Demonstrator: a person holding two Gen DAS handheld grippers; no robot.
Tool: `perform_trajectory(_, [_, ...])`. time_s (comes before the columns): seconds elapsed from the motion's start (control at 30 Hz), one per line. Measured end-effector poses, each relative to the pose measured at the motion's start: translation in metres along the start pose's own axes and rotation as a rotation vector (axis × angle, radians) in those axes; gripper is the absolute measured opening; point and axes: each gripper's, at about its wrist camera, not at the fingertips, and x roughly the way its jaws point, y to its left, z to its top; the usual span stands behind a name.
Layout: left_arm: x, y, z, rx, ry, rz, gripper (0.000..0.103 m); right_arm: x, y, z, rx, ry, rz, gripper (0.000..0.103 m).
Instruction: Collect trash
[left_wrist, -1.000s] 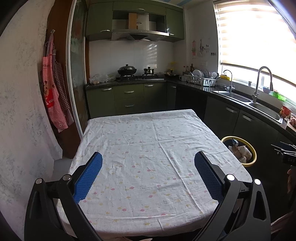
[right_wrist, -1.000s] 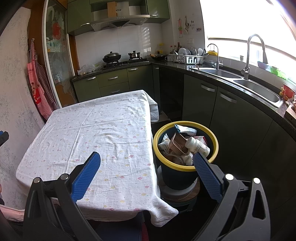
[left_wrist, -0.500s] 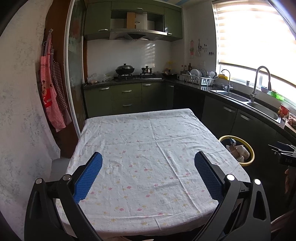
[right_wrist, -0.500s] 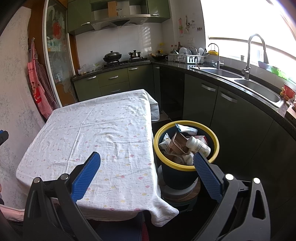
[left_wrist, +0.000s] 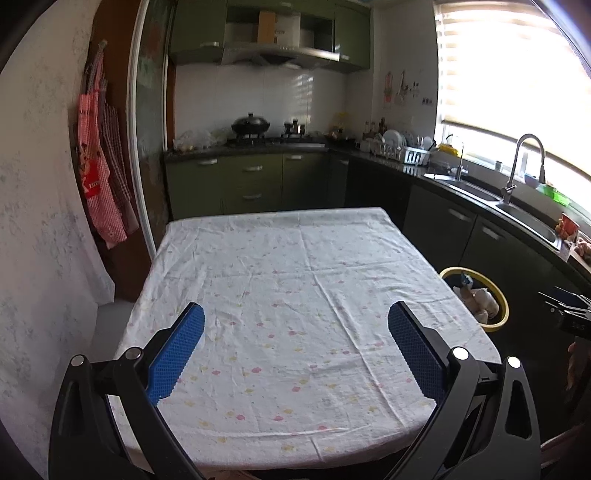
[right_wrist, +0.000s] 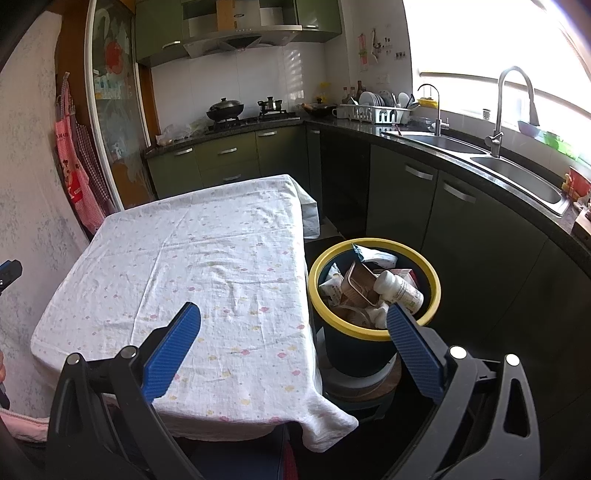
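Both claws spread, gripping nothing: left claw (left_wrist: 295, 332), right claw (right_wrist: 293, 326) | trash (right_wrist: 373, 291) sitting in bin (right_wrist: 373, 334), lower right | worktop (right_wrist: 192, 266) showing no litter | task looking finished

Seen from the left wrist, the table (left_wrist: 295, 295) sits lower and farther off than a second ago, with more of the far cabinets showing above its far edge, and the yellow-rimmed trash bin (left_wrist: 495, 299) at the right has slid slightly lower. From the right wrist the bin (right_wrist: 373, 332) and table (right_wrist: 192, 266) barely drift.
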Motion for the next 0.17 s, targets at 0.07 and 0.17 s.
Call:
perform_trajectory(0.07, [0.019, 0.006, 0.006, 0.005, 0.017, 0.009, 0.098, 0.01, 0.003, 0.007, -0.013, 0.01, 0.012, 0.096])
perform_trajectory(0.17, [0.065, 0.022, 0.015, -0.006, 0.063, 0.038, 0.098, 0.038, 0.013, 0.025, -0.034, 0.041, 0.061, 0.096])
